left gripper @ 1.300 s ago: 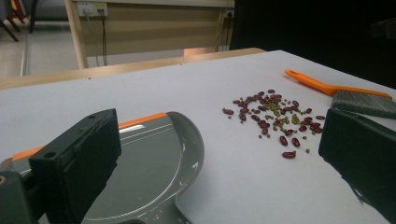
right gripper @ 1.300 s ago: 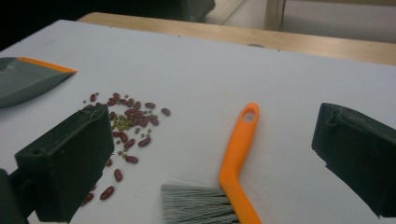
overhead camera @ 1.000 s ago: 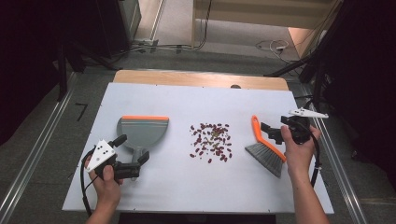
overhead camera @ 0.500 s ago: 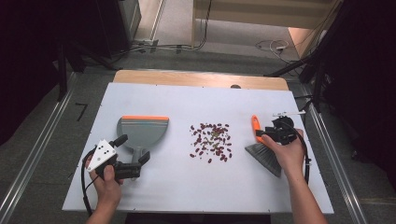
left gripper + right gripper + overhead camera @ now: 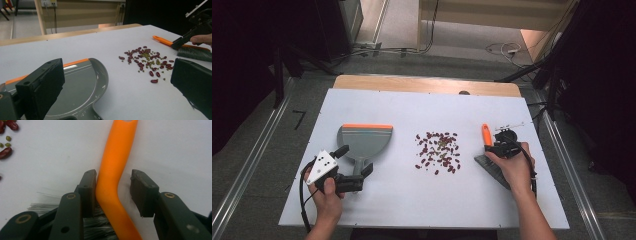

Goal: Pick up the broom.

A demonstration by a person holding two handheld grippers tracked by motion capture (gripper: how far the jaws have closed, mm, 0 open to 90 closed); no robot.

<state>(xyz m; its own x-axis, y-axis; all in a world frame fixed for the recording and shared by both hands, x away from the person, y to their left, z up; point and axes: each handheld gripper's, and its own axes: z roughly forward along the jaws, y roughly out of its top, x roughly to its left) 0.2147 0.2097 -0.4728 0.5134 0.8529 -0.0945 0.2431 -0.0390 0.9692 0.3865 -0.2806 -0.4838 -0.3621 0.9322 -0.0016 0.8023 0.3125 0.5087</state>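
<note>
Near the counter's right edge, my right hand-held gripper (image 5: 113, 192) has been closing around the light, stiff brush (image 5: 115, 170) handle — right pad not touching yet.

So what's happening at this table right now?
A person works with two handheld grippers. The right gripper has just been closing around the brush's orange handle; one pad touches it, the other stands clear. The left gripper, jaws apart, sits by the dustpan. The beans lie scattered between them on the table.

No text, label, brand, number or sign can be read on anything here.
</note>
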